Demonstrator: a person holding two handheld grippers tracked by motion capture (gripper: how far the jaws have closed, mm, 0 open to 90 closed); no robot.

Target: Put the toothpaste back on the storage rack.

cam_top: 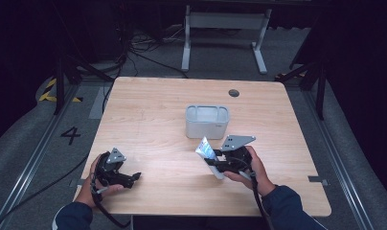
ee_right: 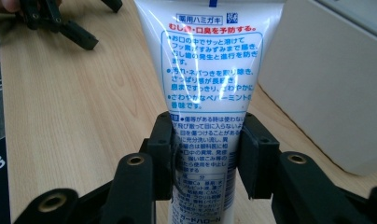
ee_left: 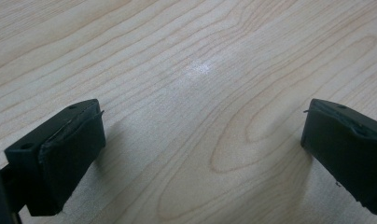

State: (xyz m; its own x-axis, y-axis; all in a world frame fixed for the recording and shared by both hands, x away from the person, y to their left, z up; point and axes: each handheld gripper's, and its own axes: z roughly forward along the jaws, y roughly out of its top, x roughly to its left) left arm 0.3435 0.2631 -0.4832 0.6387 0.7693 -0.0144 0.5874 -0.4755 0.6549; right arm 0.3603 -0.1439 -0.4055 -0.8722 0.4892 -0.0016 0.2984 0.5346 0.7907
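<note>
A white toothpaste tube (ee_right: 210, 84) with blue and red print stands between the jaws of my right gripper (ee_right: 206, 156), which is shut on its lower half. From above, the tube (cam_top: 204, 148) slants up to the left, just in front of the grey bin (cam_top: 207, 121), with the right gripper (cam_top: 215, 162) below it. My left gripper (cam_top: 134, 177) rests near the table's front left, jaws wide apart. In the left gripper view its fingers (ee_left: 65, 149) frame bare wood, and the gripper (ee_left: 203, 154) holds nothing.
The grey rectangular bin (ee_right: 336, 79) stands right of the tube, close by. A round cable hole (cam_top: 233, 93) sits near the table's far edge. A white desk frame (cam_top: 225, 28) and cables lie on the floor beyond the wooden table (cam_top: 148, 110).
</note>
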